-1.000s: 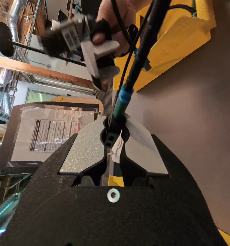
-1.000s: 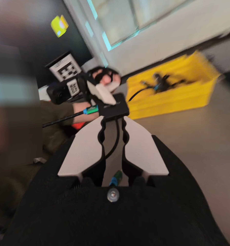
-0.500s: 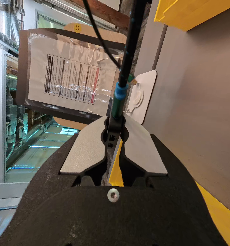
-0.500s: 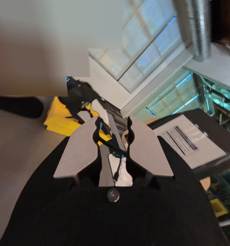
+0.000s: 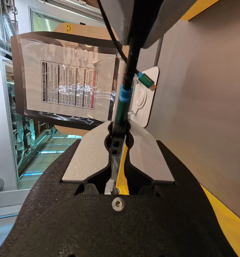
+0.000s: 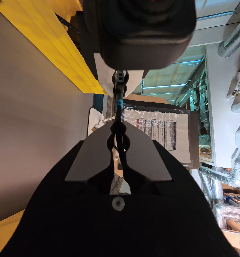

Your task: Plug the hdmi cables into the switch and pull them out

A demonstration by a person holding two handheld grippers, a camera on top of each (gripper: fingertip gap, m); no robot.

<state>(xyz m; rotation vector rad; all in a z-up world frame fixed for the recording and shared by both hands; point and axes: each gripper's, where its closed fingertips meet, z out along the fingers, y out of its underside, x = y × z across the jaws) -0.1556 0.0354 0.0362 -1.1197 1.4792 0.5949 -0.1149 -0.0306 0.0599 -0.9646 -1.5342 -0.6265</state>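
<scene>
Left gripper [image 5: 118,133]: clamped on the black switch [image 5: 117,137].
Plugged cable [image 5: 122,107]: green-blue connector seated in switch, running toward 12 o'clock.
Loose connector [image 5: 146,81]: at 1 o'clock, unplugged.
Right gripper [image 6: 118,134]: pinching the black cable [image 6: 120,140].

Each wrist camera looks close along its own fingers, facing the other gripper head-on. Both views share the switch [image 5: 117,140], the laminated sheet [image 5: 63,83] and the grey table [image 5: 200,111].
</scene>
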